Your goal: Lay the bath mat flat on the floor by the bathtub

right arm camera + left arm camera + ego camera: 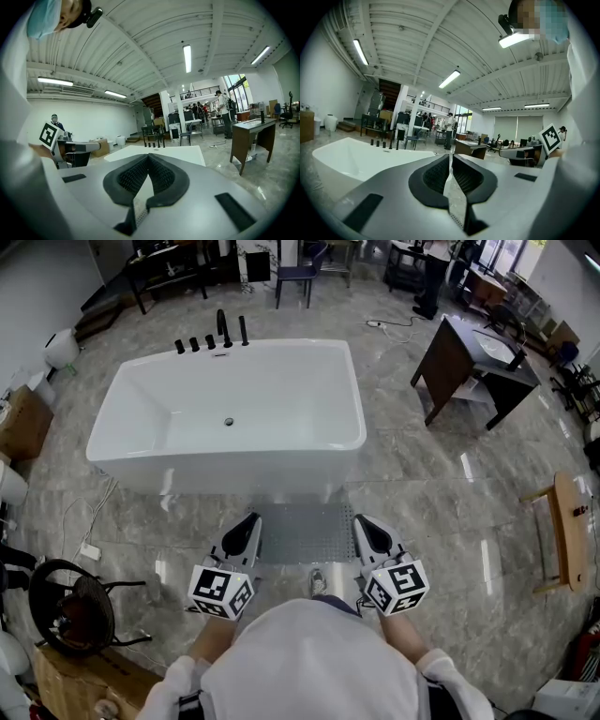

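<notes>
Left gripper point(251, 521) on bath mat point(305, 532) edge

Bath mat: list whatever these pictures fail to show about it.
- Head view: left claw and right claw cover the gripped corners of the bath mat; whether it rests on the floor beside the bathtub or hangs above cannot be told.
- Left and right gripper views: each claw's own body hides all but a sliver of mat.
</notes>
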Action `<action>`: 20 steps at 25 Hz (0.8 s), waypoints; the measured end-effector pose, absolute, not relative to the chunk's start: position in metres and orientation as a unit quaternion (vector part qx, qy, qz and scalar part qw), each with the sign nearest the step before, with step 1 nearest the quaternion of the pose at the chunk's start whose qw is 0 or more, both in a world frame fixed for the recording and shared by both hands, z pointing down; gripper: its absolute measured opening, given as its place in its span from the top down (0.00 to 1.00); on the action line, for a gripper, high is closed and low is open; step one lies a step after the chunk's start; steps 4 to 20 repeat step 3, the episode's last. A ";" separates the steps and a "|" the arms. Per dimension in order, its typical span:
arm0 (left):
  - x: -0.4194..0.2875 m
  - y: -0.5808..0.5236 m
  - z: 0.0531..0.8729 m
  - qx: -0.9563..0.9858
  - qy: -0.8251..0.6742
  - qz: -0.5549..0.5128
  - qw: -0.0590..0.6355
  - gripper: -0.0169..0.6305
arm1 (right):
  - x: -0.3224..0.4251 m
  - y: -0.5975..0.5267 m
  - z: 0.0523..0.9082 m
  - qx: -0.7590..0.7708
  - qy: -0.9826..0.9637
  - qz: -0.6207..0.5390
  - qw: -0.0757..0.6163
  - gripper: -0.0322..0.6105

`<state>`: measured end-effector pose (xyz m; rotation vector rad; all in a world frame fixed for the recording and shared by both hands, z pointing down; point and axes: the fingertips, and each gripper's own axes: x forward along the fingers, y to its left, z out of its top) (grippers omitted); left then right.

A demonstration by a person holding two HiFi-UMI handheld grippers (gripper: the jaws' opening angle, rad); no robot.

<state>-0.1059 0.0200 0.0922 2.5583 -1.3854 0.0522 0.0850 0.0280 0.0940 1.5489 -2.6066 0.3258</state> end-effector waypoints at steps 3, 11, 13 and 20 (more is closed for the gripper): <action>-0.105 0.026 0.095 0.873 -0.473 0.022 0.118 0.90 | 0.087 0.033 0.097 0.506 -0.854 0.110 0.051 0.90; -0.105 0.026 0.095 0.873 -0.473 0.022 0.118 0.90 | 0.087 0.033 0.097 0.506 -0.854 0.110 0.051 0.90; -0.105 0.026 0.095 0.873 -0.473 0.022 0.118 0.90 | 0.087 0.033 0.097 0.506 -0.854 0.110 0.051 0.90; -0.105 0.026 0.095 0.873 -0.473 0.022 0.118 0.90 | 0.087 0.033 0.097 0.506 -0.854 0.110 0.051 0.90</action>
